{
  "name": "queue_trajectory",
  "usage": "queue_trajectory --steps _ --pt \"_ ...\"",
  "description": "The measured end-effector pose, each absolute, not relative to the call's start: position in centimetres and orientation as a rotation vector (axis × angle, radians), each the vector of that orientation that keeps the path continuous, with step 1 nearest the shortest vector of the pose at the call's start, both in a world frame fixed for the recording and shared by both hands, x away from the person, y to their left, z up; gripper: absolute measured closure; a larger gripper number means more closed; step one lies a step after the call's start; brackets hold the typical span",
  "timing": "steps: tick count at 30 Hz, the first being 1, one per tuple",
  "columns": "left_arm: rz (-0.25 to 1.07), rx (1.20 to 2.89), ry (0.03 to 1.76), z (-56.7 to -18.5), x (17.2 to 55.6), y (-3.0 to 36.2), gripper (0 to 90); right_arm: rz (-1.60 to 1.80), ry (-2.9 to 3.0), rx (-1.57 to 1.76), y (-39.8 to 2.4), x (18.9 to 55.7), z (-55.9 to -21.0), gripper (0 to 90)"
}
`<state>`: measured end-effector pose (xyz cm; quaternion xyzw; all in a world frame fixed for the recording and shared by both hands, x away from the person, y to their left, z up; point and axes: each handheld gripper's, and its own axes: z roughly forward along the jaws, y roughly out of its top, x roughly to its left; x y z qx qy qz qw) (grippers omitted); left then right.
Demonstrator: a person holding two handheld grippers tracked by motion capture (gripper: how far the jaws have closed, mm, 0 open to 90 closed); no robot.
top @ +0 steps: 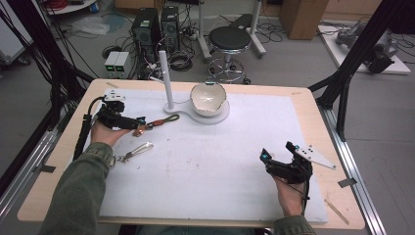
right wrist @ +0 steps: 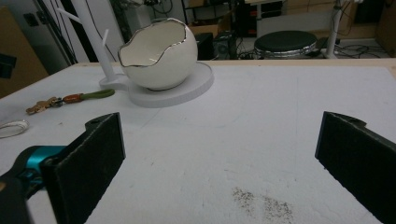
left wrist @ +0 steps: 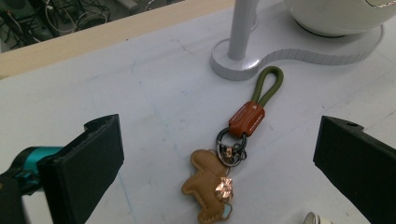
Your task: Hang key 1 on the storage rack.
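White surface, keychain lying flat beside stand base. Left tool spread wide over it; right tool likewise apart, idle. Best lowered squarely, closing on the orange collar.

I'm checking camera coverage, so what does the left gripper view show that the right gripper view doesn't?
The left gripper view alone shows the keychain's bear-shaped tan charm and metal ring up close. The right gripper view alone shows the eggshell-shaped bowl's jagged rim and a dark stool. Both show the keychain's green loop, the white stand and the white mat.
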<state>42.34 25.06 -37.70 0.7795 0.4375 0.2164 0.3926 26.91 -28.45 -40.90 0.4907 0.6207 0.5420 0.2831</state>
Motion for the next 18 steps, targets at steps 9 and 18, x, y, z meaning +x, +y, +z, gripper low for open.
queue_trajectory --steps 9,18 --pt "0.534 2.059 1.069 -37.2 44.9 23.7 2.9 1.446 1.659 1.316 -28.7 26.6 -40.9 0.4" --pt "0.486 2.118 1.069 -38.2 46.9 22.3 2.9 1.470 1.640 1.321 -29.1 26.4 -40.8 0.4"
